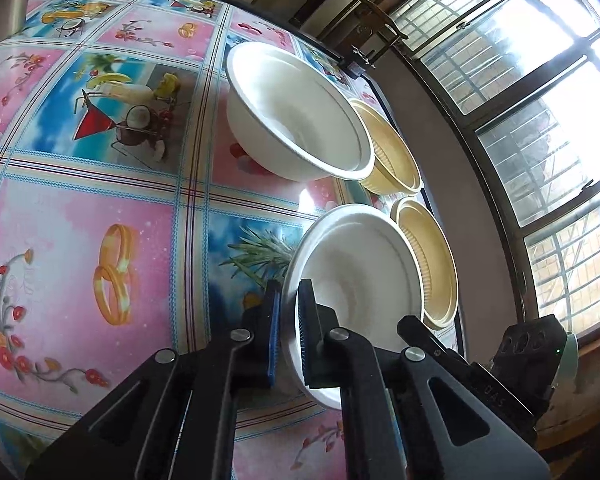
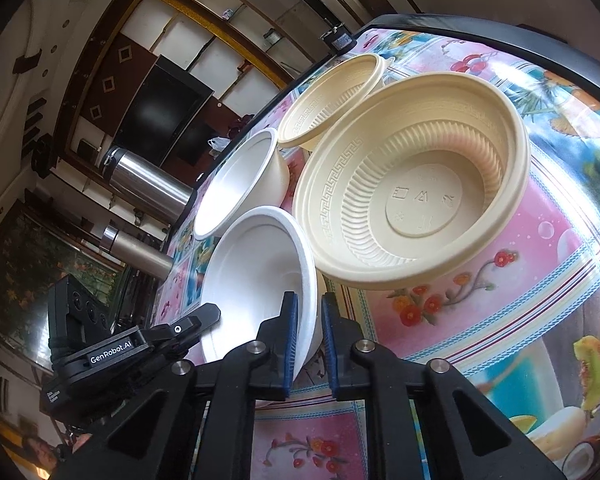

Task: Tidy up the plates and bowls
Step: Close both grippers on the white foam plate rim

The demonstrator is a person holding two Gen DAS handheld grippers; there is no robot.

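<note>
White foam bowl [image 1: 356, 280] nearest, rim pinched by left gripper [image 1: 288, 332] and right gripper [image 2: 309, 340] jaws | second white bowl [image 1: 296, 116], two cream bowls [image 2: 416, 184] separate on desk [image 1: 100, 208] | nothing stacked yet

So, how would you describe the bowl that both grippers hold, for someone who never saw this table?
On the fruit-print tablecloth stand four bowls: two white, two cream. It is the near white foam bowl, its rim pinched by the left gripper and the right gripper. The other white bowl stands free.
</note>
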